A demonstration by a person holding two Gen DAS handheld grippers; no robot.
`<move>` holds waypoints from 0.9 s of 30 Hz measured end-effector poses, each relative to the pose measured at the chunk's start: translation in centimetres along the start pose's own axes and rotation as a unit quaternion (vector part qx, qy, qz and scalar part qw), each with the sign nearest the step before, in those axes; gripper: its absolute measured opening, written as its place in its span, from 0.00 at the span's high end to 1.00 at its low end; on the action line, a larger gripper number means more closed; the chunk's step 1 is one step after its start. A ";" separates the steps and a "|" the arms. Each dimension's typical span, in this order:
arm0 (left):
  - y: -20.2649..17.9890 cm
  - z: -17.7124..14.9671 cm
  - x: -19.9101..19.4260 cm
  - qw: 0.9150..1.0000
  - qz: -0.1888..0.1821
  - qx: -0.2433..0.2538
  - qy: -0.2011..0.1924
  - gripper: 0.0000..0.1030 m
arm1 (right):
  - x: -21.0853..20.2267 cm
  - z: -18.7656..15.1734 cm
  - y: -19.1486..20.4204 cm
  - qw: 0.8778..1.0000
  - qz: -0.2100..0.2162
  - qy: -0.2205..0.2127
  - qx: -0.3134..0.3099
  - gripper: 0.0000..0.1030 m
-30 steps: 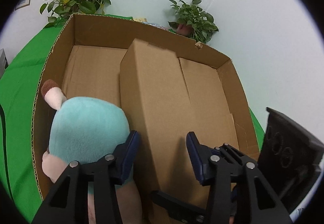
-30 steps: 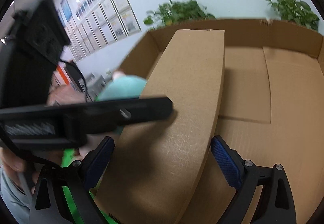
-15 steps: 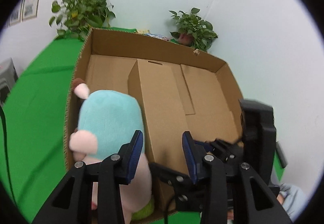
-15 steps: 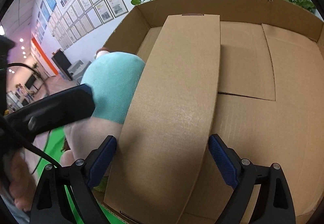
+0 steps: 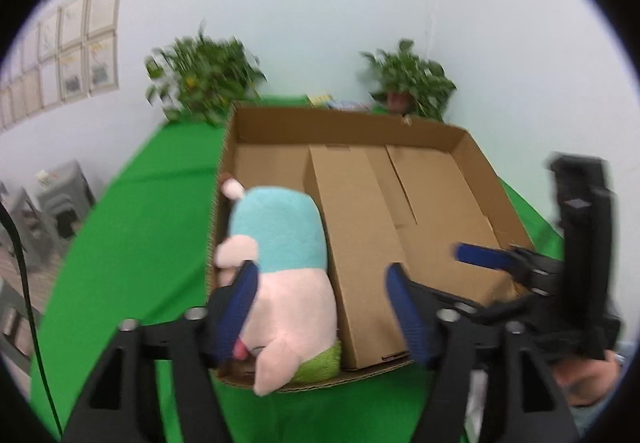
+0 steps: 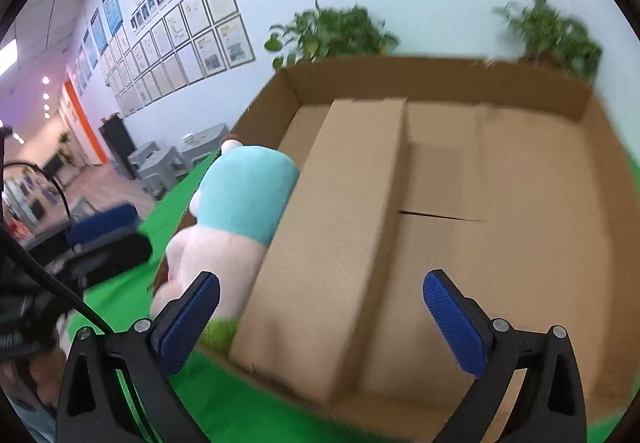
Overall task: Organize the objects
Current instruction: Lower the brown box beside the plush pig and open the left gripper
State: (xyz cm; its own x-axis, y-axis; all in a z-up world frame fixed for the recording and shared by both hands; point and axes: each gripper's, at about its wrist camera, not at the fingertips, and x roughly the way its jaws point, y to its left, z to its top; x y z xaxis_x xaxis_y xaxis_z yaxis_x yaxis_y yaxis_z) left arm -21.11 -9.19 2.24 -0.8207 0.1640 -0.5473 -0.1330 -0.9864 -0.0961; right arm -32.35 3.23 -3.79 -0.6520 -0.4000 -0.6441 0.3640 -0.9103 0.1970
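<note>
A: Nearest, we saw the left gripper [image 5: 322, 307] and right gripper [image 6: 320, 317], both spread apart and empty.

B: Beyond them, we noted the plush toy [image 5: 280, 243] lying in the cardboard tray [image 5: 348, 123], touching the long carton [image 5: 352, 227]; two potted plants [image 5: 204, 83] stood farthest.

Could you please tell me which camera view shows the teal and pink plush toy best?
The left wrist view: the teal and pink plush toy lies almost wholly visible. The right wrist view shows it sideways, partly behind a finger.
</note>
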 end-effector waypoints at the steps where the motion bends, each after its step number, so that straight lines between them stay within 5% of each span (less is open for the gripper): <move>1: -0.4 -0.3 -0.8 1.000 0.012 0.005 -0.016 0.23 | -1.6 -1.0 -0.1 1.000 -0.006 -0.009 -0.005 0.00; 4: -2.0 -1.2 -3.0 0.997 0.044 0.022 -0.058 0.21 | -5.9 -3.7 0.1 0.999 -0.028 -0.031 -0.007 0.00; 8: -4.2 -2.2 -4.1 0.995 0.060 0.045 -0.064 0.20 | -13.3 -8.4 -2.0 0.999 -0.012 -0.051 0.012 0.01; 9: -4.6 -2.5 -4.2 0.995 0.059 0.046 -0.063 0.21 | -15.4 -9.6 -2.1 0.998 -0.016 -0.059 0.016 0.08; 10: -5.0 -2.8 -4.4 0.995 0.057 0.046 -0.064 0.21 | -17.1 -10.9 -2.2 0.997 -0.024 -0.066 0.018 0.26; 11: -5.3 -3.2 -4.5 0.996 0.055 0.043 -0.064 0.25 | -18.5 -12.0 -2.1 0.997 -0.034 -0.068 0.018 0.37; 12: -5.6 -3.5 -4.5 0.996 0.051 0.039 -0.061 0.60 | -19.0 -12.7 -2.0 0.997 -0.046 -0.066 0.018 0.57; 13: -5.7 -3.7 -4.4 0.997 0.040 0.037 -0.052 0.87 | -19.8 -13.7 -2.3 0.997 -0.052 -0.063 0.017 0.61; 14: -5.9 -4.0 -4.0 0.999 0.019 0.029 -0.030 0.95 | -20.7 -14.6 -2.2 0.997 -0.053 -0.061 0.015 0.62; 17: -6.4 -5.0 -4.4 0.999 0.010 0.020 -0.034 0.97 | -22.0 -16.2 -1.7 0.996 -0.057 -0.069 0.010 0.60; 18: -6.8 -5.2 -4.6 0.999 0.021 0.021 -0.041 0.95 | -22.5 -16.6 -1.4 0.995 -0.062 -0.076 0.007 0.48; 19: -7.1 -5.4 -4.9 0.998 0.037 0.020 -0.049 0.89 | -22.9 -16.9 -1.3 0.995 -0.064 -0.078 0.004 0.17; 20: -7.3 -5.5 -5.2 0.997 0.045 0.017 -0.055 0.60 | -23.4 -17.3 -1.2 0.995 -0.063 -0.082 0.001 0.02; 21: -7.4 -5.6 -5.5 0.997 0.044 0.014 -0.061 0.18 | -23.9 -17.6 -1.2 0.994 -0.056 -0.090 0.000 0.00; 22: -7.4 -5.8 -6.0 0.997 0.043 0.011 -0.071 0.06 | -24.2 -17.8 -1.3 0.995 -0.046 -0.094 0.000 0.01; 27: -7.4 -6.5 -6.9 0.996 0.045 0.003 -0.081 0.00 | -25.2 -18.9 -1.3 0.994 -0.023 -0.107 0.005 0.01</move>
State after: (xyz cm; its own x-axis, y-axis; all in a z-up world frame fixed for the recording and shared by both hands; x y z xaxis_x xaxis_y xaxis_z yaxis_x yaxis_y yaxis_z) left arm -10.89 -2.95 1.35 -0.9086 0.0729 -0.4112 -0.0585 -0.9972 -0.0474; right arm -3.83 16.50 -1.75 -0.7943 -0.3709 -0.4813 0.3252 -0.9286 0.1789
